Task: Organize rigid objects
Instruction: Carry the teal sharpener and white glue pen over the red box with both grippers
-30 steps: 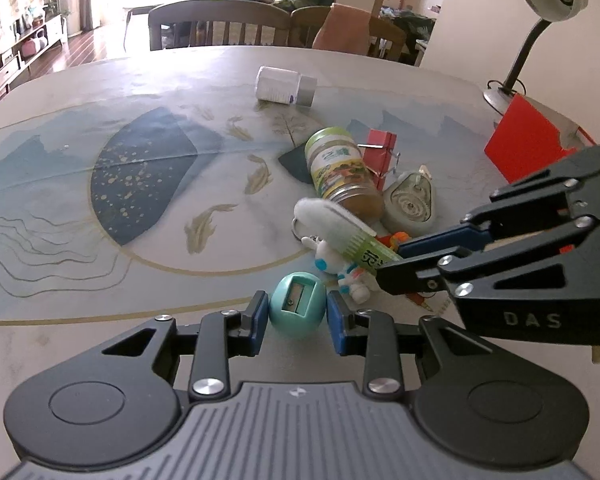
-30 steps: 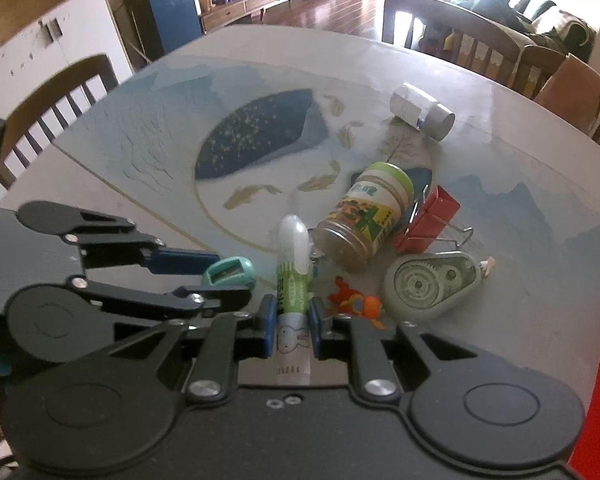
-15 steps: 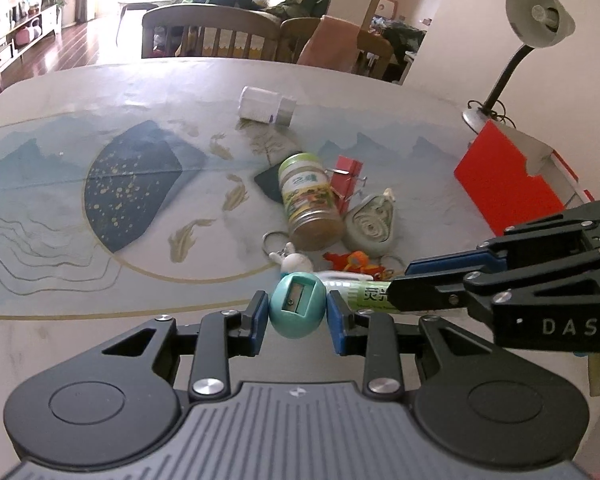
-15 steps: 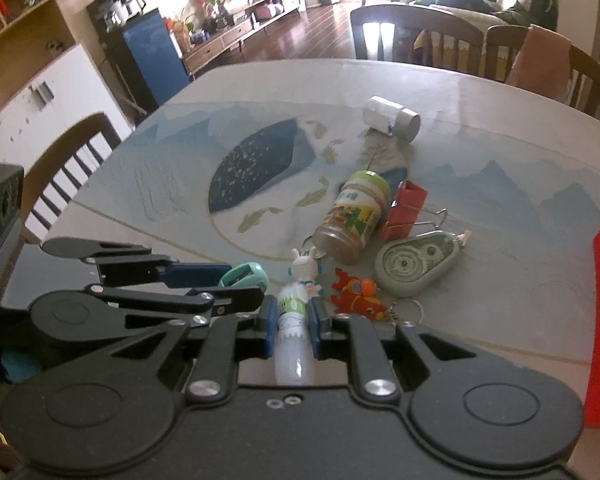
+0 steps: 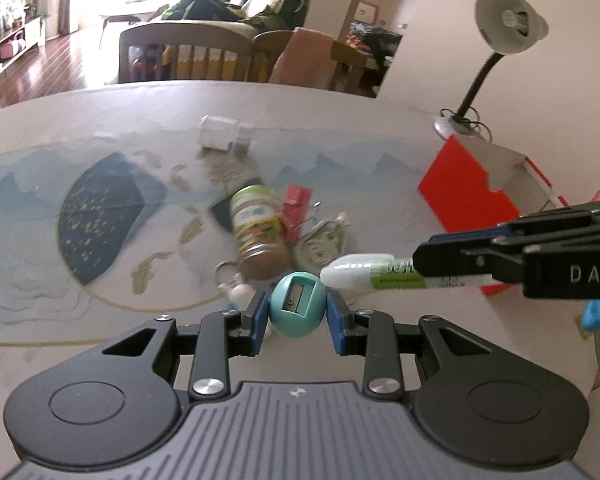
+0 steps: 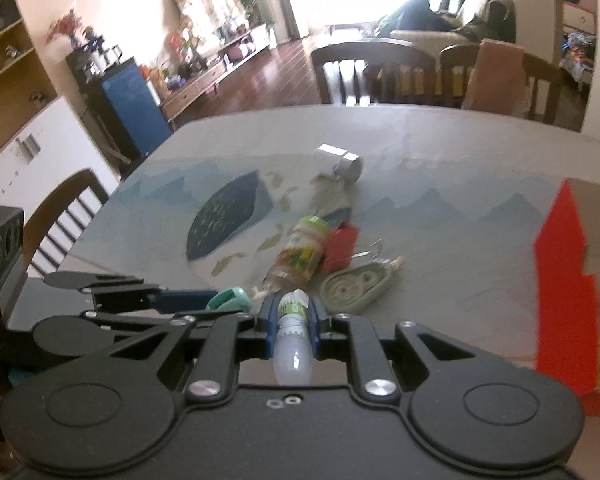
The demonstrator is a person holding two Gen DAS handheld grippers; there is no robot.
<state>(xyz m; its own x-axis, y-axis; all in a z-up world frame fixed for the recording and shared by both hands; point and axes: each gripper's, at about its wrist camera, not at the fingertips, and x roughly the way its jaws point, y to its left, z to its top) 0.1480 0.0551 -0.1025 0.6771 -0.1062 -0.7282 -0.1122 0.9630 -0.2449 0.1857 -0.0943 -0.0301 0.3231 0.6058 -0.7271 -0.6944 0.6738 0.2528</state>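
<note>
Holding both pieces up over the painted bench [image 5: 100, 128], one in each set of tongs.

Red box [image 5: 466, 192] sits open at the right, desk lamp [image 5: 500, 40] behind it, and the clutter lies mid-bench: a green-capped jar [image 5: 256, 232] on its side, cap pointing away, a red binder clip [image 5: 294, 210] touching it, a grey tape dispenser [image 5: 324, 244] just beside, a white bottle [image 5: 224, 134] lying farther back. The right tongs [image 6: 293, 328] are clamped on a green-and-white glue stick [image 5: 374, 272], long axis level, its white cap aimed at the left tongs [image 5: 297, 314]; its label print is too blurred to read, though "DAS" shows on the tool. The left tongs are pinched on a teal egg-shaped sharpener [image 5: 297, 308], blade slot facing the camera, near the glue cap.
</note>
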